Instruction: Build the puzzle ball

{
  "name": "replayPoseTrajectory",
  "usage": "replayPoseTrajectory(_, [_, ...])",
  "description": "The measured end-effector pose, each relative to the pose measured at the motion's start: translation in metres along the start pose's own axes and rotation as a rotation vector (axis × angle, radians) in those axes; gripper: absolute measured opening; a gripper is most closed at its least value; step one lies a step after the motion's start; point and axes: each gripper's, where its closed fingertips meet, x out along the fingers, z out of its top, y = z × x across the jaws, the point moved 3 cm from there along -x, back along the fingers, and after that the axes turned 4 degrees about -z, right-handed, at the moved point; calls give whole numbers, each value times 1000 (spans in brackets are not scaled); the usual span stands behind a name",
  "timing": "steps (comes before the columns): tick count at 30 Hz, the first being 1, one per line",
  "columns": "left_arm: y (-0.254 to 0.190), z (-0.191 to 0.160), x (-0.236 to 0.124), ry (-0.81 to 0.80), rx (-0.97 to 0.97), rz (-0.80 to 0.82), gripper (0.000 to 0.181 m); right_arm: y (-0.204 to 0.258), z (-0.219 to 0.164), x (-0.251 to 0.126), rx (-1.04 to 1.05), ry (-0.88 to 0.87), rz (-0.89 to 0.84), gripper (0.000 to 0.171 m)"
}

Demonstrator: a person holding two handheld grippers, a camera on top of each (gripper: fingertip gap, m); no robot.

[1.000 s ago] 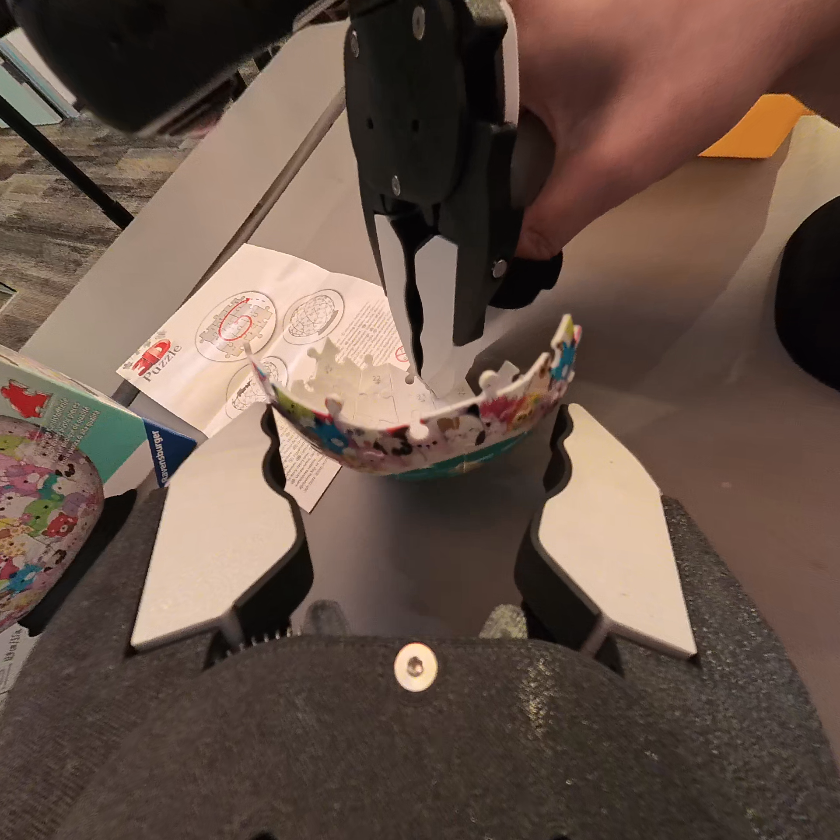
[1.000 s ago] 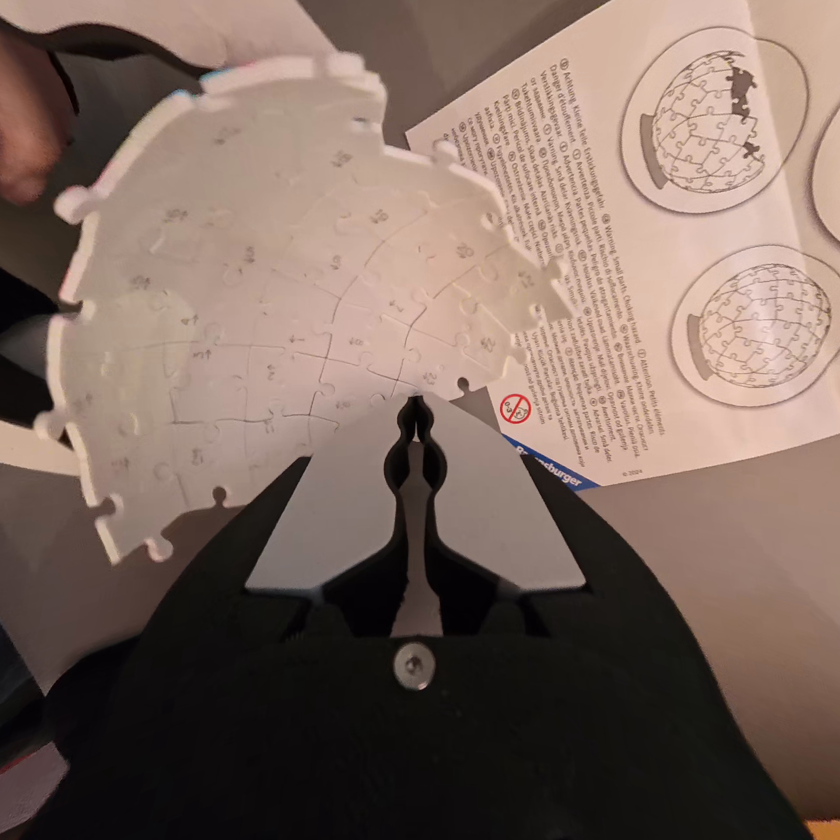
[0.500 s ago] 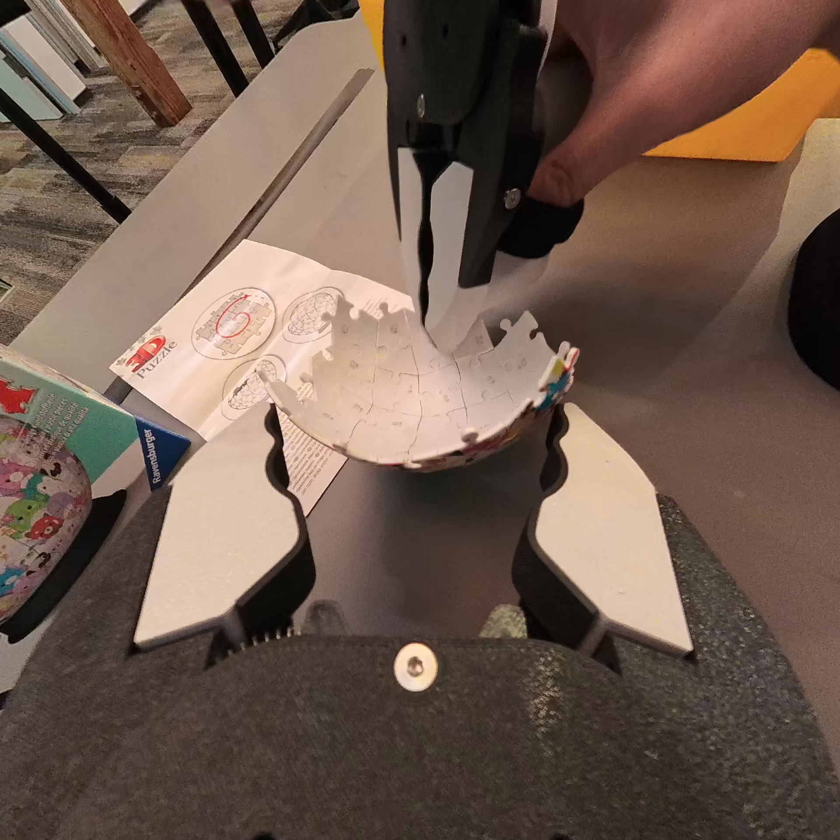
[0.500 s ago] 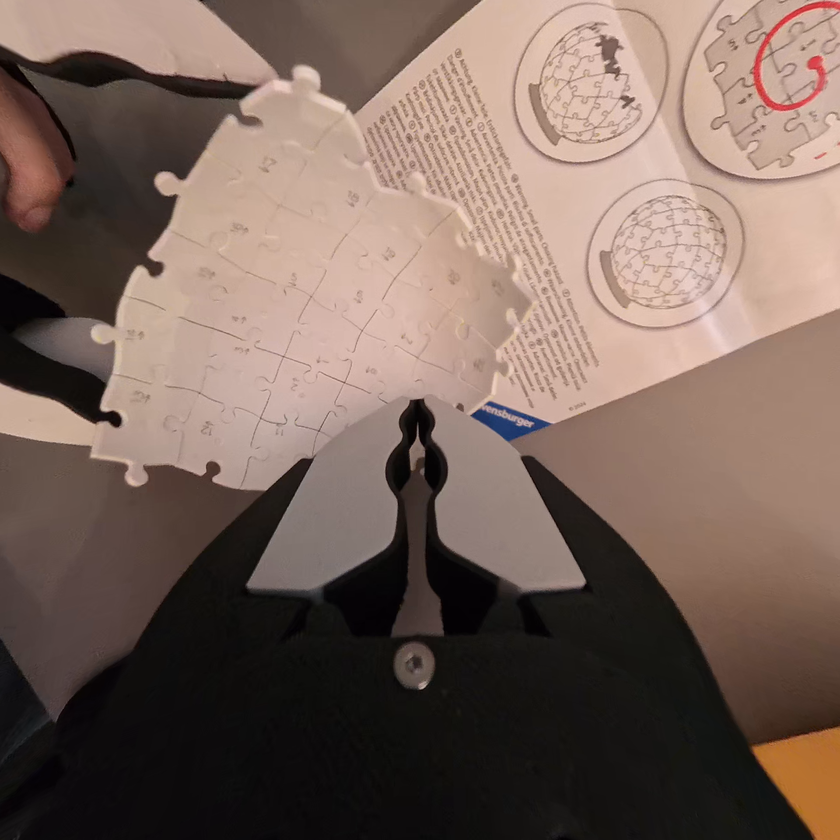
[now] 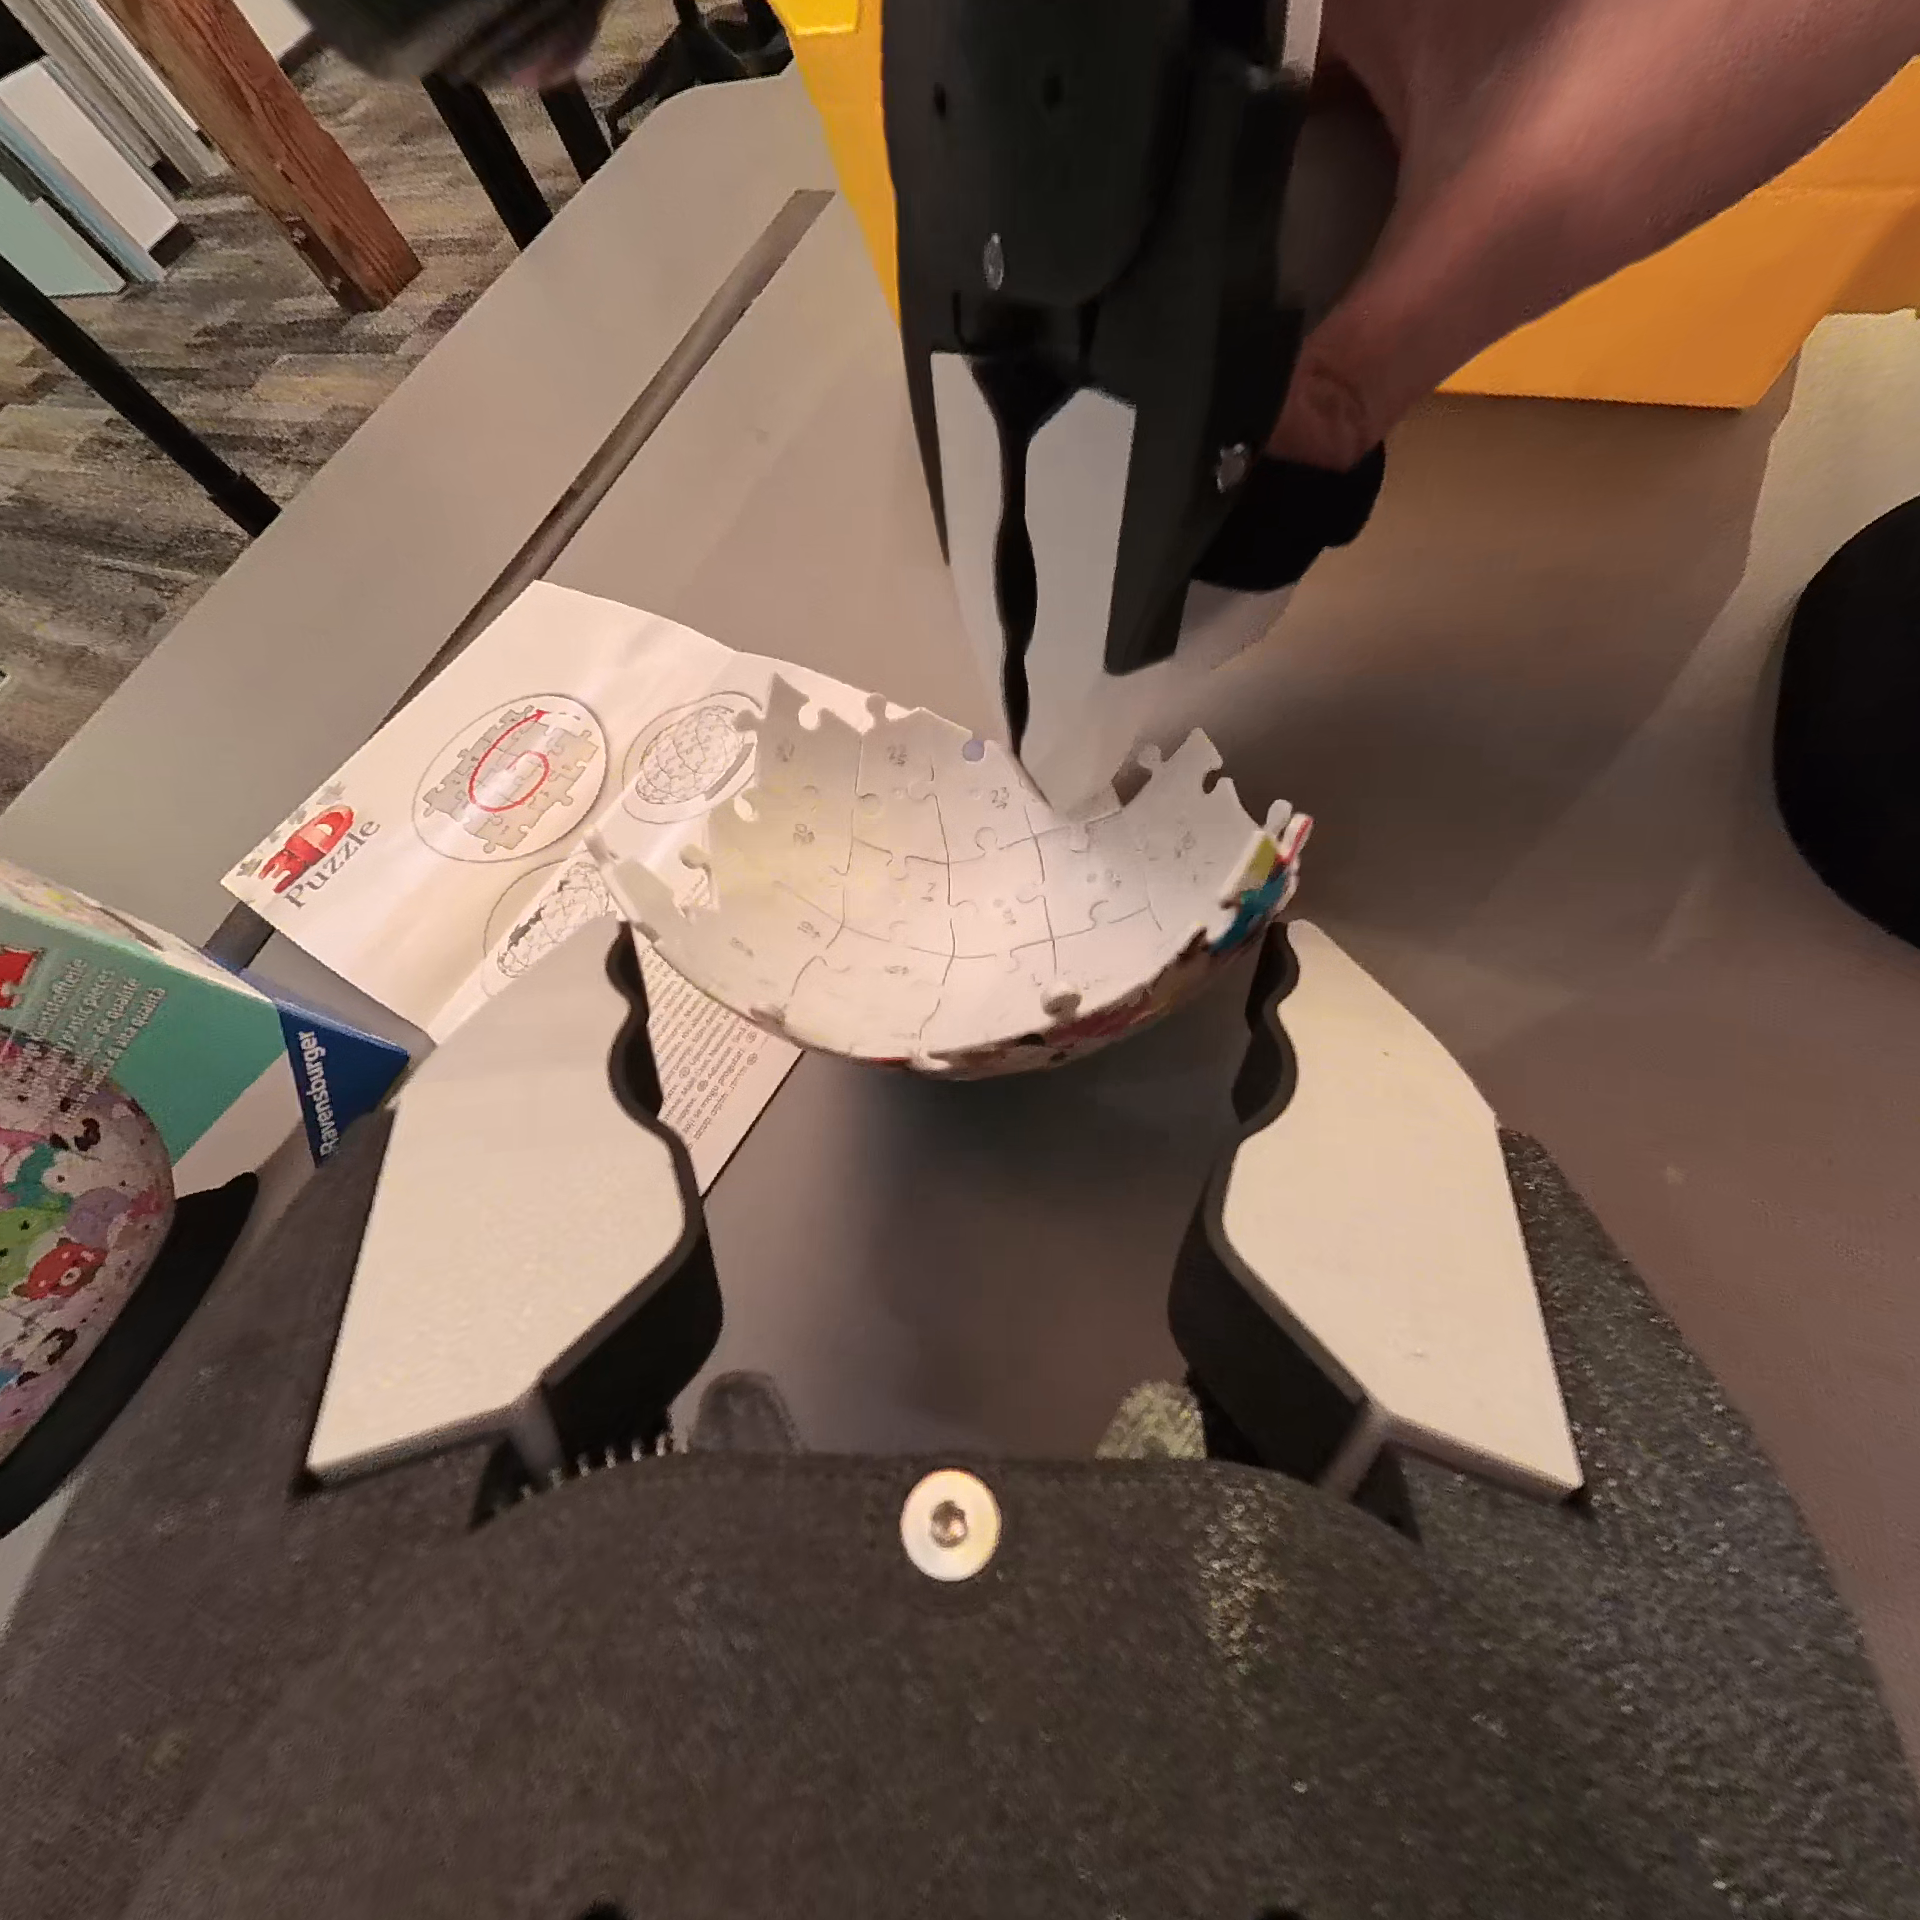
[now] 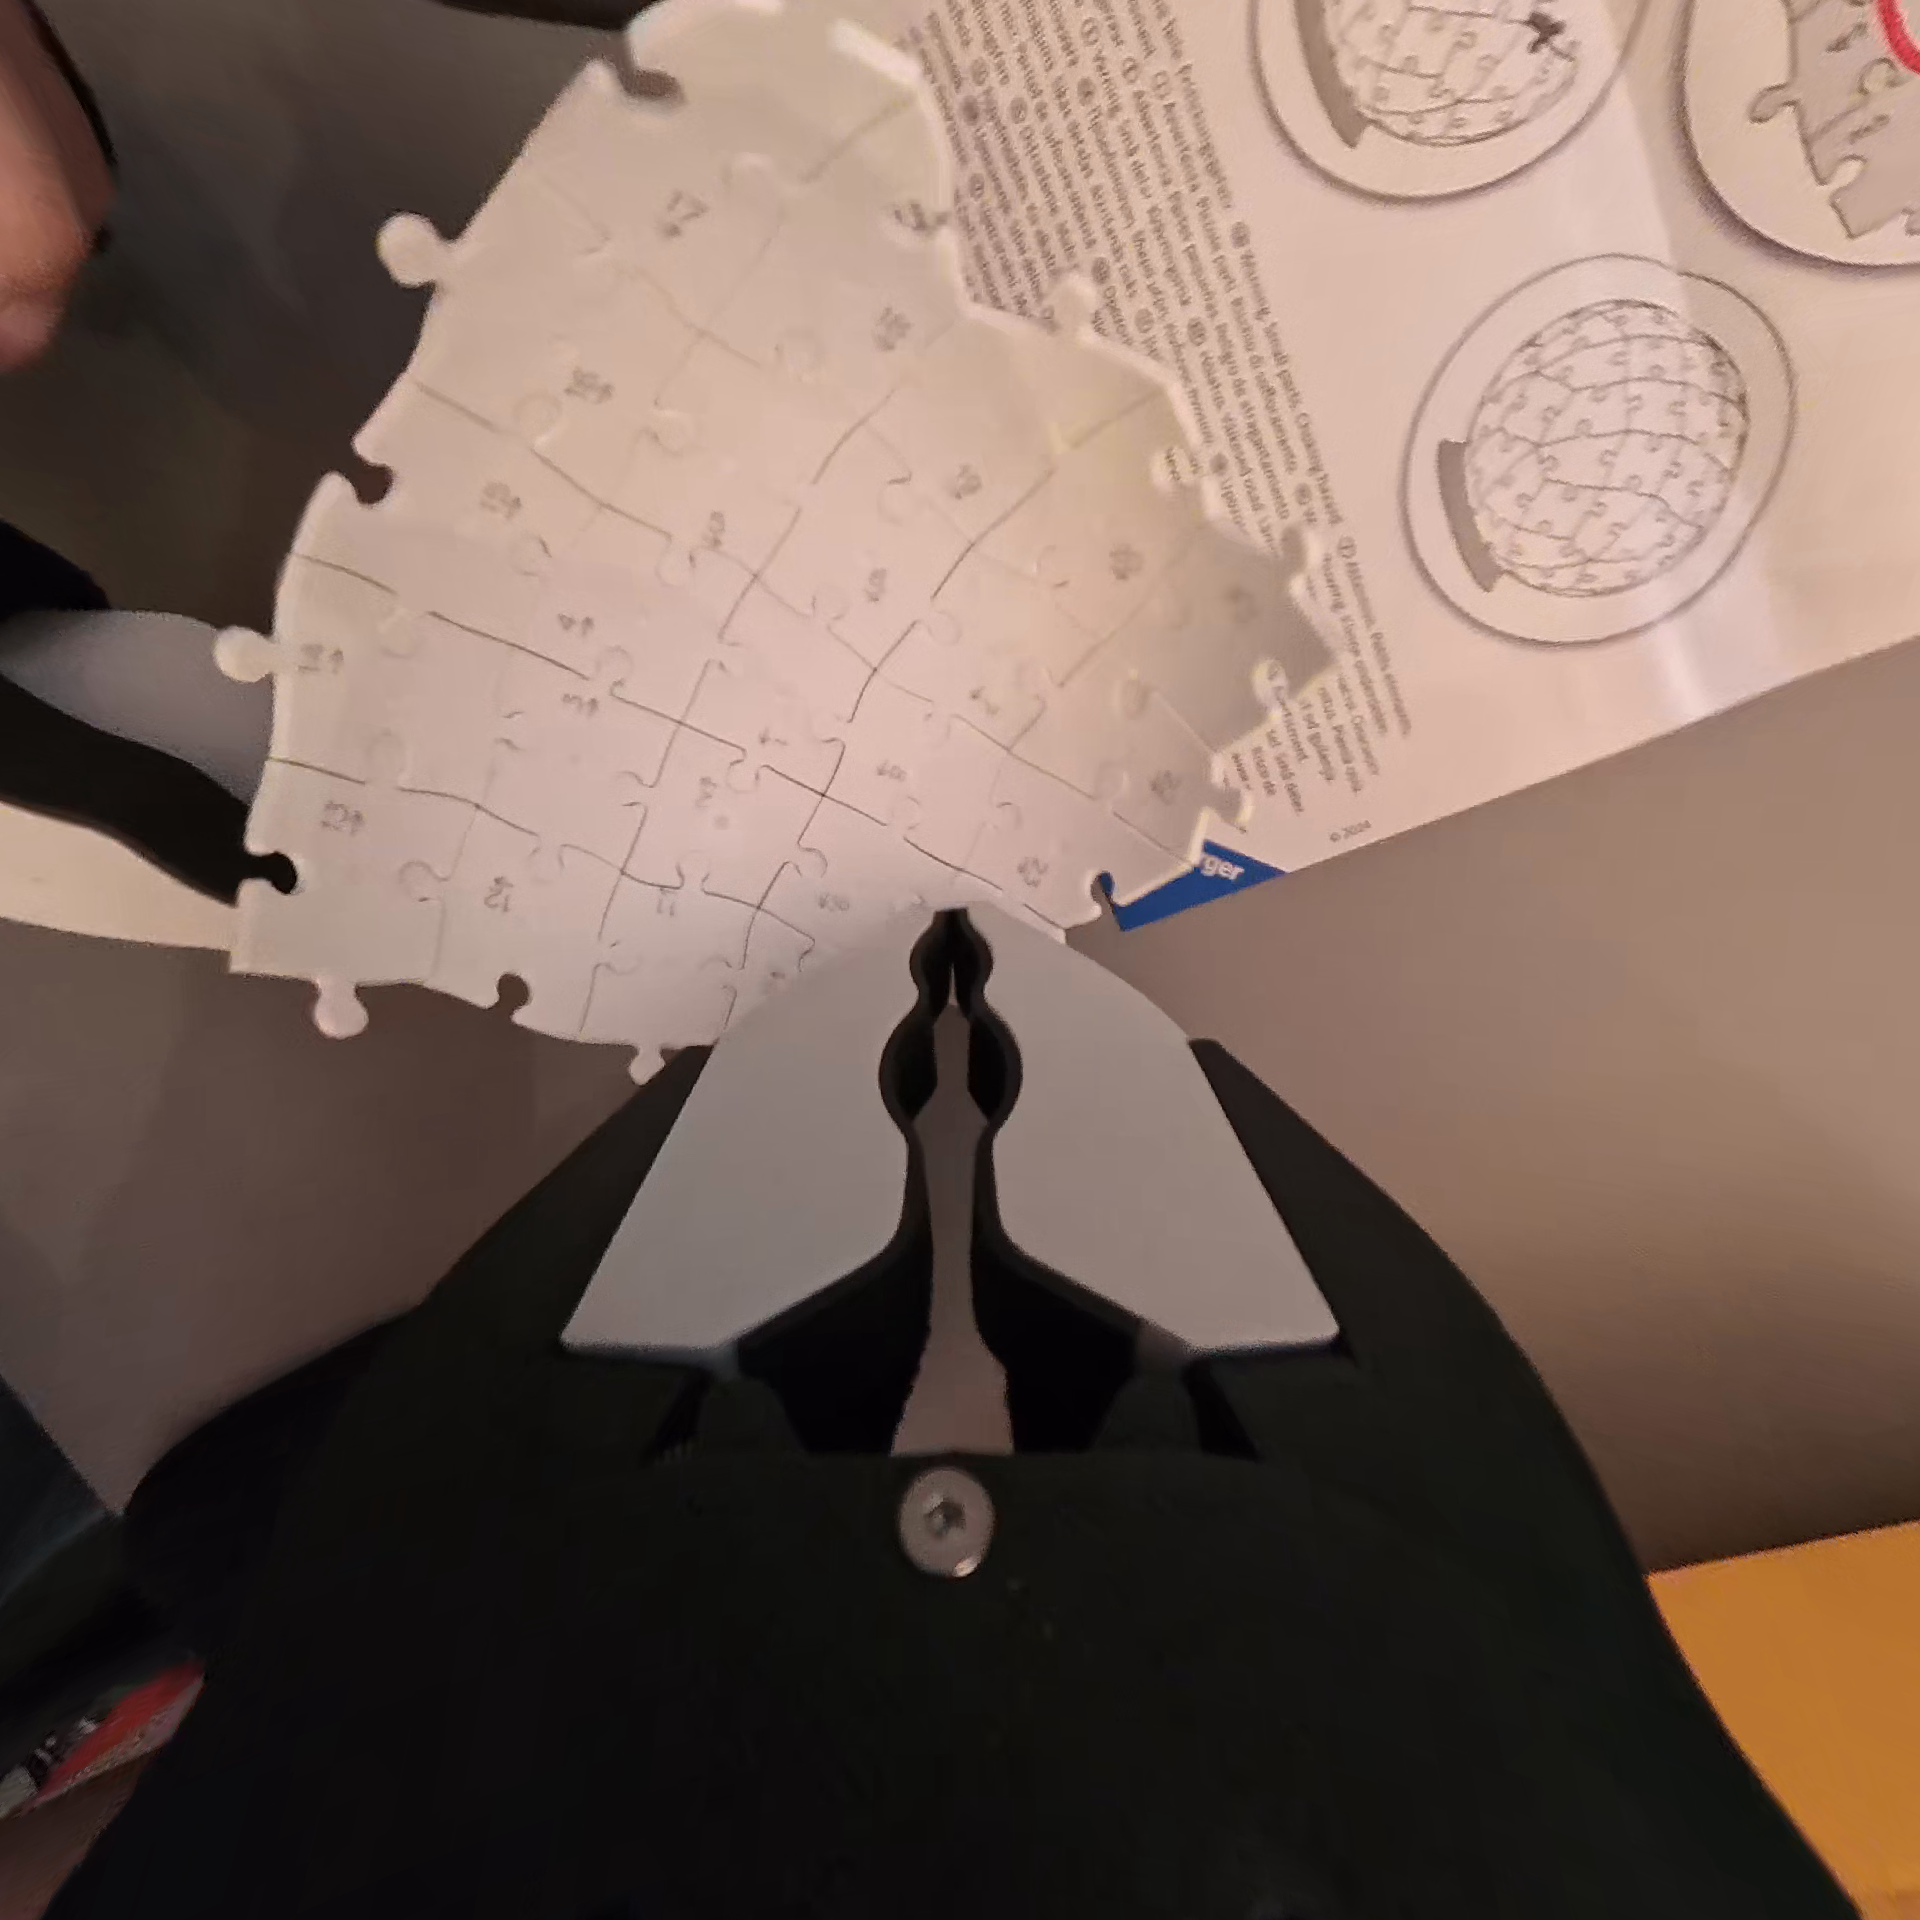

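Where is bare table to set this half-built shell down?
Bare grey table lies right of the white curved puzzle shell, between it and a black rounded object. The left side is crowded: white instruction sheet and teal puzzle box. The right tool grips the shell's rim.

Yellow box (image 5: pixel 1621 312), perhaps a bin

1. Left gripper (image 5: pixel 951 1023) sits low, jaws spread wide, gripping nothing.
2. Right gripper (image 6: pixel 951 920) points steeply down, jaws pinched together at the tips.
3. A hand (image 5: pixel 1538 177) grips its handle.
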Motion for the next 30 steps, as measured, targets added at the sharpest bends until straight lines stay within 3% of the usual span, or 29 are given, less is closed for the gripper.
replayPoseTrajectory(19, [-16, -5, 16, 24, 32, -82, 106, 8, -6, 6, -229, 43, -103, 1])
replayPoseTrajectory(30, [-19, -8, 18, 21, 35, -96, 103, 7, -5, 6, -199, 16, -73, 1])
